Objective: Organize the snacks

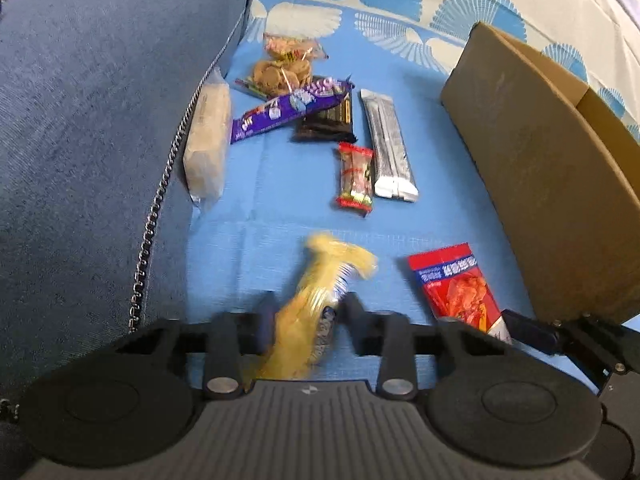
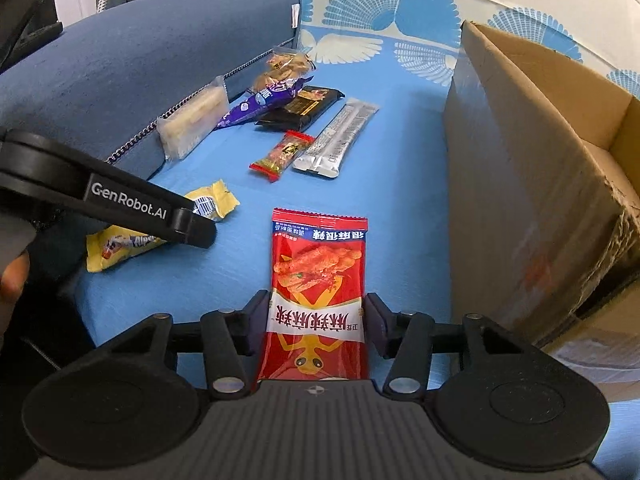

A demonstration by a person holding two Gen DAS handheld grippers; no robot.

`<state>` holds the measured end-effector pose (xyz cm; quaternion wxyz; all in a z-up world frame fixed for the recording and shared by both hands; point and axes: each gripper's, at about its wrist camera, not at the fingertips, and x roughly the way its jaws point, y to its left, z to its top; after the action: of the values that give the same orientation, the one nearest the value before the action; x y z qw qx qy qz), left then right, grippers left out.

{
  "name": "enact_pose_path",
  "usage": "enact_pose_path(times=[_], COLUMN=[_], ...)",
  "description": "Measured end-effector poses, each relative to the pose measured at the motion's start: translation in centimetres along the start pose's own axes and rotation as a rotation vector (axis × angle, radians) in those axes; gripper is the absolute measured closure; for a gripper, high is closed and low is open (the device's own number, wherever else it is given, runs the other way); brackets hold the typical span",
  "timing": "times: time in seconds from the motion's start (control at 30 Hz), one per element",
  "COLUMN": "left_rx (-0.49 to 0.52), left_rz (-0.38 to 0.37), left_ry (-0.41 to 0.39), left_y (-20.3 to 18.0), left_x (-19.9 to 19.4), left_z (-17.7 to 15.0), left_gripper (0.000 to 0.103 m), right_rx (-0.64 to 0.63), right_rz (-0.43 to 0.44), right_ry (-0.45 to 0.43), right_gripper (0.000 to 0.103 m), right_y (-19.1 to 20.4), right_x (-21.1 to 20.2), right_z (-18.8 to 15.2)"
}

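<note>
Stock on the blue bedsheet point(image 2: 400, 128), placed relative to the cardboard box point(image 2: 520, 184), which stands open-topped along the right side.

- Yellow snack packet point(image 1: 316, 300), one. Farthest from the box among the near items. Soft crinkly film, light, likely slippery; the left gripper point(image 1: 306, 312) has its jaws drawn narrow around the packet's middle, film bunched between them. Whether the pads fully pinch is blurred; it reads as held.
- Red spicy-snack pouch point(image 2: 318, 280), one. Lies flat just beside the box's near wall. Flat, light, pliable foil; best taken across its width at the lower half. The right gripper point(image 2: 316, 320) straddles it, jaws half wide, pads at each edge, not clearly pressing.
- Small red-ended candy bar point(image 2: 282, 156), one, farther along the box wall.
- Silver stick pack point(image 2: 336, 144), one, beside it, nearer the box.
- Black bar point(image 2: 304, 108), one; purple wrapper point(image 2: 260, 104), one; clear biscuit sleeve point(image 2: 192, 124), one, brittle contents; clear bag of brown snacks point(image 2: 286, 66), one. All well apart from the box.

Total: eight.
</note>
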<state>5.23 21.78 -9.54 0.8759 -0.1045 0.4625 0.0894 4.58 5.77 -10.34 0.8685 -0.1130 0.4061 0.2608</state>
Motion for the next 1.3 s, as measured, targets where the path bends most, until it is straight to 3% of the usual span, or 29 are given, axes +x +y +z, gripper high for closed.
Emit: enact_pose_path(times=[0.13,0.37,0.9,1.3], left_rx=[-0.026,-0.066,-0.008,-0.004], left_rz=[-0.005,-0.044,-0.039,-0.035], left_ry=[-0.060,0.025,0.023,0.020], left_y=[0.4,1.1,0.1,0.1], left_x=[-1.0,0.3,0.4,0.4], left_z=[-0.1,0.2,0.0,0.1], left_gripper=[0.078,0.075,0.054,0.053], right_rx=[0.011,0.005,-0.008,-0.013], right_rz=[0.003,0.003,0.002,0.001], right_ry=[-0.013,-0.007,-0.008,-0.009], right_gripper=[0.050,0.049,0.048,0.048], right_y=[-0.2,-0.2,-0.1,0.0], right_x=[-0.2,-0.1,0.1,0.1], right_z=[0.0,-0.2,-0.1,-0.1])
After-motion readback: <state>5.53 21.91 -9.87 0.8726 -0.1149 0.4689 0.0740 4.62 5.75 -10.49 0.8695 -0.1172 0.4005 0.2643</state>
